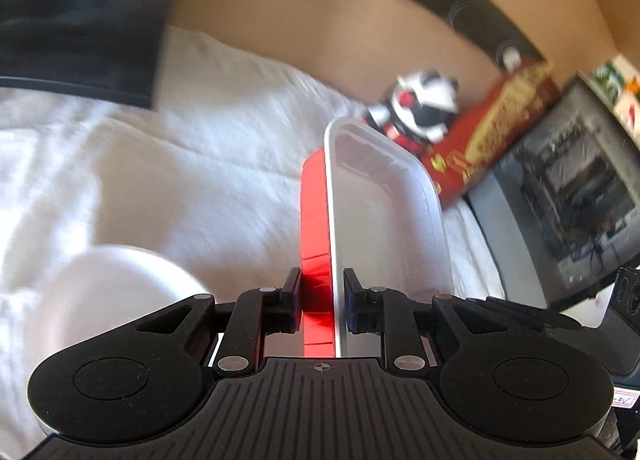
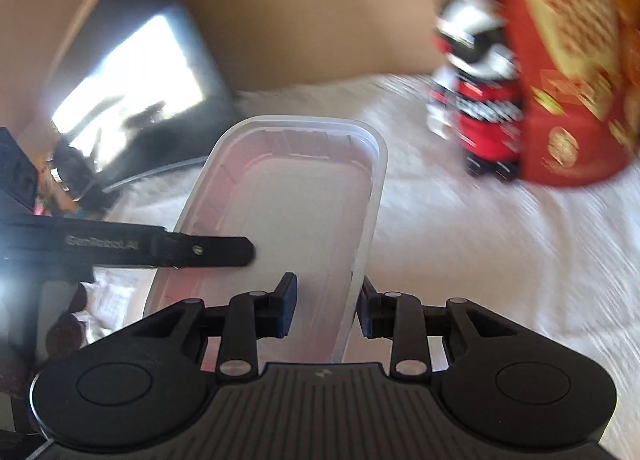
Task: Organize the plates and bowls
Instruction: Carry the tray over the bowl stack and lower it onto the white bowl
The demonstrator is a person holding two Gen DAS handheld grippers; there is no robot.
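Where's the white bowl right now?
Left wrist view only: the white bowl sits low left on the white cloth, left of the red-and-clear container clamped in the left gripper.

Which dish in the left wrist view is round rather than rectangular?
The white bowl, lower left on the white cloth. The clear tray and the red tray against it are straight-sided and clamped between the jaws.
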